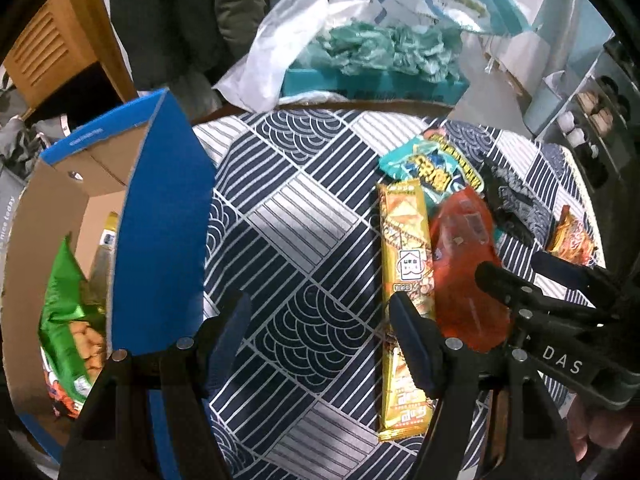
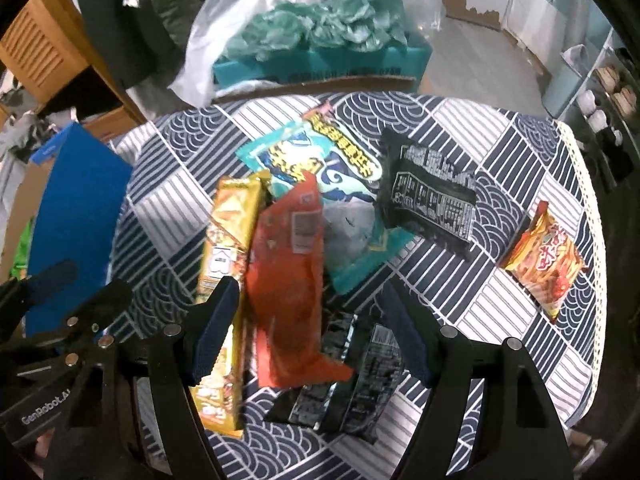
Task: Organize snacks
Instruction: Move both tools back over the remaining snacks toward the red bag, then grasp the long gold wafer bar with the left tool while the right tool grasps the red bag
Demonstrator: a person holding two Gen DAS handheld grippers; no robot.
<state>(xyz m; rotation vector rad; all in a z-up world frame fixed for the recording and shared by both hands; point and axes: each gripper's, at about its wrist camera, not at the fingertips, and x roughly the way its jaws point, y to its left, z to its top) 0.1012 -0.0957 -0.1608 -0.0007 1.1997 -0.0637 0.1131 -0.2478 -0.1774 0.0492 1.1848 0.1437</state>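
Straddling the orange packet [image 2: 286,276], the right hand-held gripper [image 2: 310,332] is held spread and empty; the packet's long axis runs up-frame between its fingers. Nothing is grasped by the left hand-held gripper [image 1: 320,340], also spread, at lower centre.

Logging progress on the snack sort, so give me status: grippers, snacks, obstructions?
Both hand-held grippers open: left, right. Orange packet between right's fingers, ungripped. Green bag in blue box. Yellow bar crowds orange packet.
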